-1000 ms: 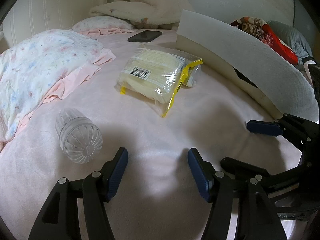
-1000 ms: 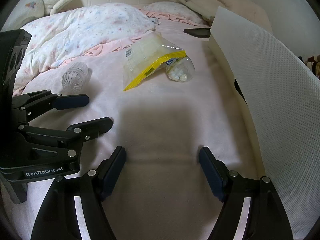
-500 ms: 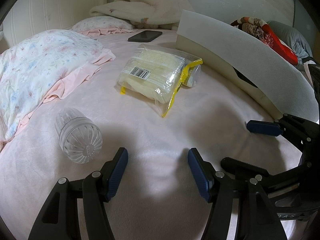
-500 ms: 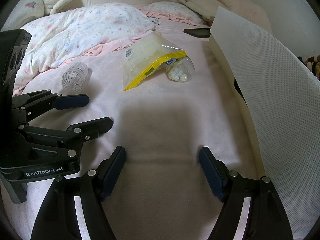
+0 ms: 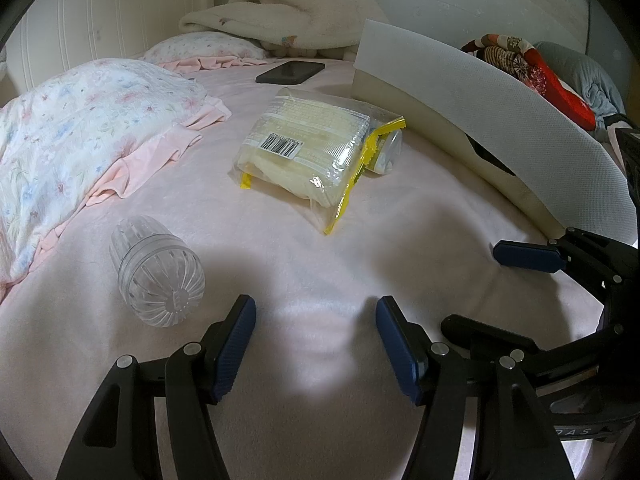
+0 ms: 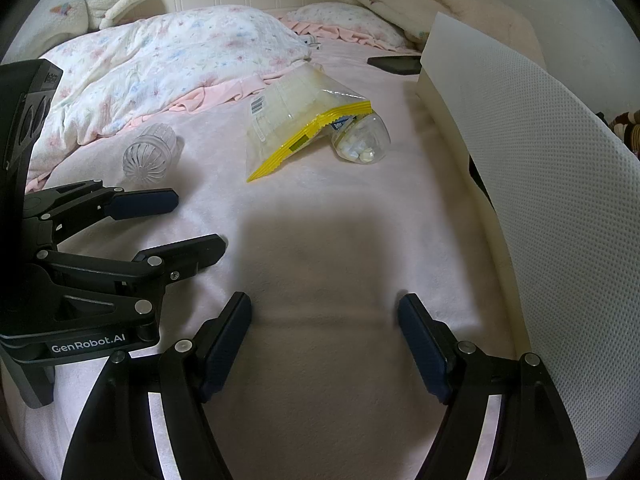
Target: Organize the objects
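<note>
Pink bedding (image 5: 304, 240) fills the near ground under both of our tools, and nothing is gathered yet as far as we can judge. Our left gripper (image 5: 316, 320) sits with its jaws spread wide and nothing between them; our right gripper (image 6: 324, 320) is likewise agape and empty, just beside it at 3 o'clock. Nearest us, at 10 o'clock from the left gripper, a clear ribbed jar (image 5: 158, 276) lies on its side, close to the left finger but apart from it. Farther out, near 12 o'clock, the yellow-edged bag (image 5: 308, 148) lies flat, and its sealed edge rests over a small bottle (image 6: 362, 140) holding white pieces, the two touching. Along 1 to 3 o'clock runs the white bin (image 5: 480, 92), its wall standing tall; we cannot see inside it, so whether anything is already stowed there we cannot tell. Beyond the bag, at 12 o'clock, a dark phone (image 5: 290, 72) lies by the pillows. Our judgement: the work is at its start, with jar, bag and bottle all loose on the bed and likely bound for the bin, the jar being the handiest first pick.
</note>
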`<state>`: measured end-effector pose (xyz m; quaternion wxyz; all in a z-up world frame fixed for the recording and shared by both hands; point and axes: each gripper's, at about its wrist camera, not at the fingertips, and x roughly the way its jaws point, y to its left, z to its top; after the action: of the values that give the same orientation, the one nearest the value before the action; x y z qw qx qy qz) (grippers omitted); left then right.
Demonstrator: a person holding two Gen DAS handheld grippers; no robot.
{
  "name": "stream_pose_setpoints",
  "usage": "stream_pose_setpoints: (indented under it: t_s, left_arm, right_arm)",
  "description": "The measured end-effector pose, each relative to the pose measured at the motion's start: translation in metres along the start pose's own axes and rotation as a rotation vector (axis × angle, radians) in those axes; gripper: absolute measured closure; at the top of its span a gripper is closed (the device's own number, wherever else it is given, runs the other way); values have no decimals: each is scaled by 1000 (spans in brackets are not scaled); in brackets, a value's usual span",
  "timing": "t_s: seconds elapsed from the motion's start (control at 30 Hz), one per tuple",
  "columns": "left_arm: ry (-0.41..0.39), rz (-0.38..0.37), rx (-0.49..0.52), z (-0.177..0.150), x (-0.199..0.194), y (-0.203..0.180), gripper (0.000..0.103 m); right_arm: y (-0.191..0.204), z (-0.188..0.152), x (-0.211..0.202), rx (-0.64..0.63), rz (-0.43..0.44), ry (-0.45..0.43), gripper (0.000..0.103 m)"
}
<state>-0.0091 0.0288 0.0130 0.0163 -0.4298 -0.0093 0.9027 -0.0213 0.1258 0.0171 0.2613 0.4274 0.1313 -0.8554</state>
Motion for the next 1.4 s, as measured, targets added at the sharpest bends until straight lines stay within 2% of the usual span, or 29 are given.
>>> stream_pose_setpoints:
  t_s: [0.37, 1.4]
  left_arm:
    - [-3, -17, -18, -1, 1, 2, 43]
    - [-2, -18, -20, -1, 2, 2, 43]
  right_arm:
    - [-1, -1, 2, 9, 23, 3, 23]
    - [-2, -1, 1, 6, 24, 3, 23]
